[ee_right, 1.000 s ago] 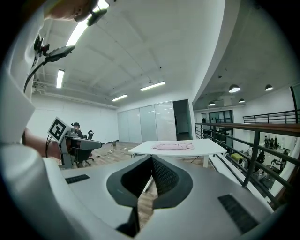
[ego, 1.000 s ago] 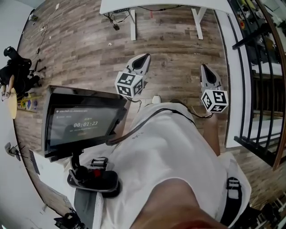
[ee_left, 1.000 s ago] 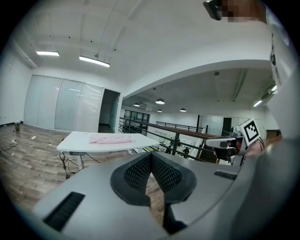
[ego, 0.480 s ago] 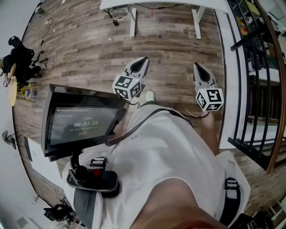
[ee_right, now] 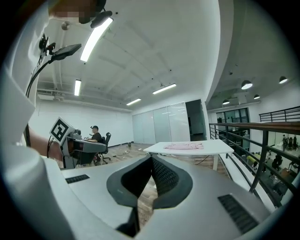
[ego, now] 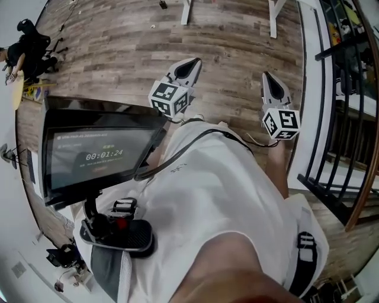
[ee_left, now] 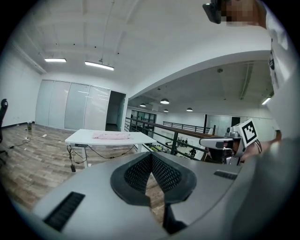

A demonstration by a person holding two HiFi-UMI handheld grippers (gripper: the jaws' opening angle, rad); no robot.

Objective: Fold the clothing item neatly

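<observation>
A pink garment (ee_left: 111, 136) lies flat on a white table (ee_left: 79, 138) far off across the room; the right gripper view also shows the garment (ee_right: 184, 146) on the table (ee_right: 213, 149). In the head view only the table's legs (ego: 188, 9) show at the top edge. My left gripper (ego: 188, 66) and right gripper (ego: 271, 83) are held out side by side over the wooden floor, pointing toward the table. Both are shut with nothing between the jaws, as the left gripper (ee_left: 151, 157) and right gripper (ee_right: 151, 160) show in their own views.
A dark monitor (ego: 98, 157) on a stand sits close at the person's left. A black metal railing (ego: 323, 118) runs along the right side. A person sits at a desk (ee_right: 96, 136) far left of the table. Black gear (ego: 29, 41) lies on the floor at far left.
The table has slid up to the top edge of the head view, leaving only its legs. Both grippers stay shut and side by side. The monitor's timer has advanced one second.
</observation>
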